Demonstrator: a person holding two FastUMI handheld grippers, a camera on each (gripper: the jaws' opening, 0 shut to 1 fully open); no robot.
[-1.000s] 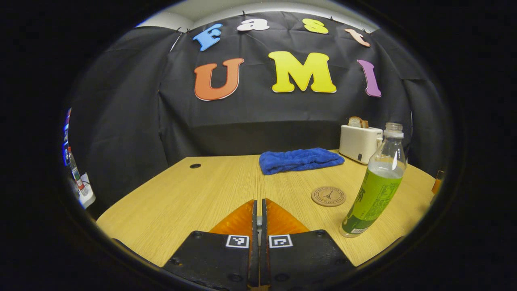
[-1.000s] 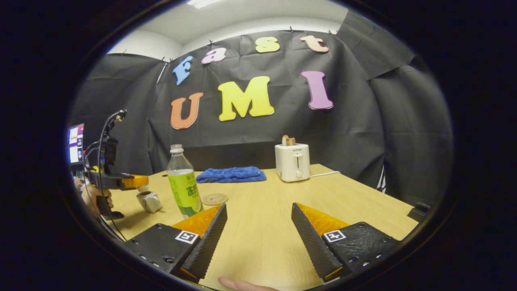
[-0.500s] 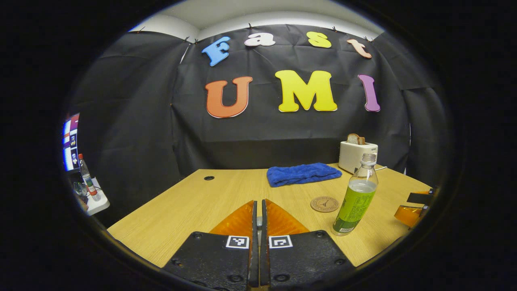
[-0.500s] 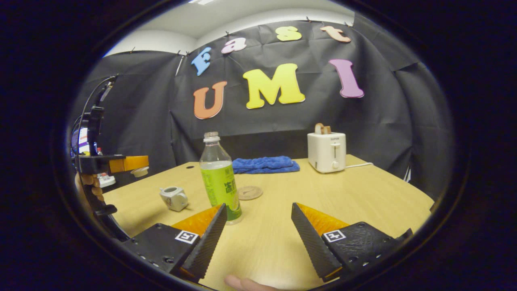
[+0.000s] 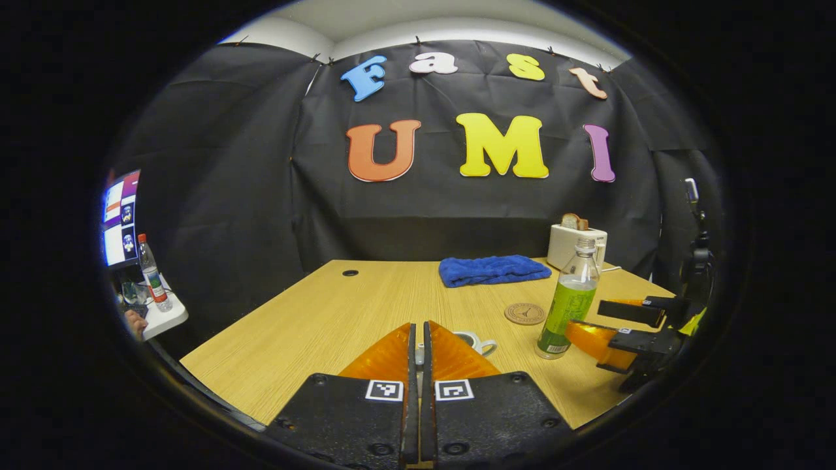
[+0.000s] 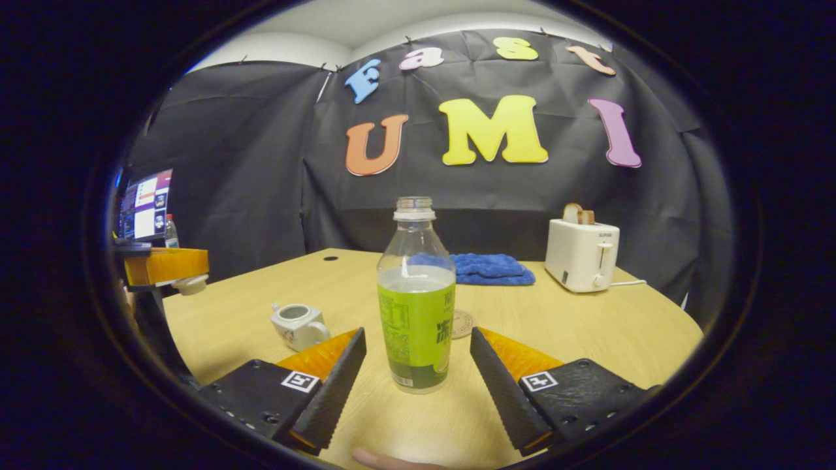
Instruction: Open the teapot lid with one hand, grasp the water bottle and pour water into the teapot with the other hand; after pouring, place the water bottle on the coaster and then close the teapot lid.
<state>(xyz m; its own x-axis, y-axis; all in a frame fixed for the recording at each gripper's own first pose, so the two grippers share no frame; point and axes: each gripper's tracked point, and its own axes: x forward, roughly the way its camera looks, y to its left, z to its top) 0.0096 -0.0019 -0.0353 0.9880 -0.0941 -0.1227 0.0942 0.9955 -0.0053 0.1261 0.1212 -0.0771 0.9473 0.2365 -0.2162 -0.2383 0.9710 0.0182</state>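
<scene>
Right gripper view: water bottle (image 6: 416,297) upright, neck up, uncapped, centred between wide-open right gripper (image 6: 418,352) fingers, untouched; left gripper (image 6: 166,266) clamped on lid (image 6: 191,284).

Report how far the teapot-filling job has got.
Done: the small white teapot stands open, its white lid lifted off in the shut left tongs.
In hand: the right tongs are open on either side of the clear plastic bottle with a green label, not clamped.
Left: grasp, pour, stand the bottle on the round brown coaster, replace the lid.
</scene>
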